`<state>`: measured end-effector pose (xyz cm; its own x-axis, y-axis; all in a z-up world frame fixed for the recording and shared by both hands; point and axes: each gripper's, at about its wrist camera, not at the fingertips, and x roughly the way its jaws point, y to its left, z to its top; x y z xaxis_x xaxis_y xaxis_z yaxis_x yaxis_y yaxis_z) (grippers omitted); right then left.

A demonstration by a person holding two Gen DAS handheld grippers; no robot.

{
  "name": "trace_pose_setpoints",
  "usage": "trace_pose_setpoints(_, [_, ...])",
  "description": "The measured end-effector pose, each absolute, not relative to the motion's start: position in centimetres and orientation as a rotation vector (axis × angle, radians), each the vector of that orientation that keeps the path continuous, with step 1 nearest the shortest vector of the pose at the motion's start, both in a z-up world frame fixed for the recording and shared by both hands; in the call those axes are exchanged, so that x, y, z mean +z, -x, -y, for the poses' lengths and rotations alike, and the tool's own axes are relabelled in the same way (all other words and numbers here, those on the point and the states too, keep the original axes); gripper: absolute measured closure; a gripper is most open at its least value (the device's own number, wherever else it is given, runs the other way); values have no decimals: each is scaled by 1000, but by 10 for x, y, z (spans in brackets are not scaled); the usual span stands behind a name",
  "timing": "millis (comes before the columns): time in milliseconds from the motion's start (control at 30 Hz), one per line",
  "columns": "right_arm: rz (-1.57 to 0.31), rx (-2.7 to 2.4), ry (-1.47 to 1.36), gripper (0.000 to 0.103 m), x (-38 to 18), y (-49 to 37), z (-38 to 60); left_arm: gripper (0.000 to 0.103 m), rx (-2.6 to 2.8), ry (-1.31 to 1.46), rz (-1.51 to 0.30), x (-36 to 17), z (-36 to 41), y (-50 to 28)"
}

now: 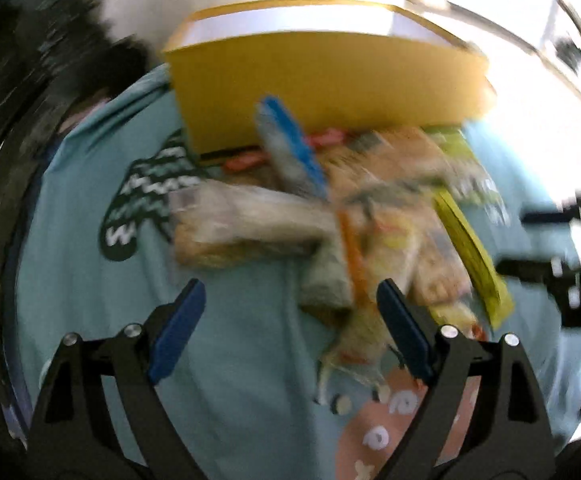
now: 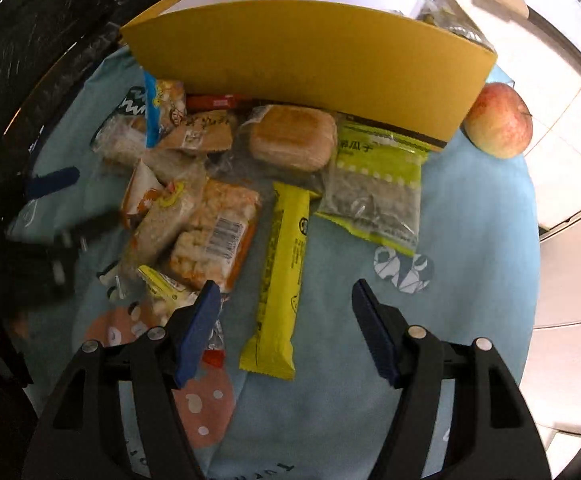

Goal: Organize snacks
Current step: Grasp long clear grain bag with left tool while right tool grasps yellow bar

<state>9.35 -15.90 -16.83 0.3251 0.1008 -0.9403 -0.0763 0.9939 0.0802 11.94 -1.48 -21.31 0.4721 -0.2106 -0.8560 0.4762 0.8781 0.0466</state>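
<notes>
Nearest in the right wrist view, the right gripper (image 2: 284, 314) hangs with its jaws apart and nothing between the blue pads, pointing steeply down at a light blue printed cloth (image 2: 470, 240). Directly ahead of it, reaching into the gap between the fingers, lies a long yellow bar packet (image 2: 280, 276), its long axis running away from the gripper almost in line with the fingers, so a grasp across its narrow width looks ready without much wrist roll. Just left of the bar is a heap of clear-wrapped rice crackers (image 2: 210, 236), and beyond it a wrapped round cake (image 2: 290, 140) and a green bag of seeds (image 2: 374, 184). In the blurred left wrist view the left gripper (image 1: 290, 320) is likewise released and empty, over bare cloth with the heap ahead and to its right, so the right hand seems nearer to the bar. Farthest, a yellow box (image 2: 310, 68) stands open-topped behind the snacks, touching the rearmost ones and probably their destination; an apple (image 2: 498, 120) rests by its right corner.
</notes>
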Motion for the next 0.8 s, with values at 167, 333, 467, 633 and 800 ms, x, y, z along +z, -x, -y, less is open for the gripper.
trace_pose_setpoints(167, [-1267, 98, 6, 39, -186, -104, 154, 15, -460, -366, -1002, -235, 29, -107])
trace_pose_setpoints(333, [-1310, 88, 52, 47, -215, -105, 149, 53, -510, -372, -1020, -251, 38, -102])
trace_pose_setpoints(467, [-1317, 156, 44, 82, -211, -102, 147, 68, -507, -355, -1030, -246, 32, -102])
trace_pose_setpoints(633, [-1269, 155, -58, 83, -192, -90, 166, 72, -545, -268, -1006, -224, 16, -90])
trace_pose_setpoints(800, [-1223, 184, -140, 83, -173, -72, 179, 74, -554, -207, -981, -207, 2, -73])
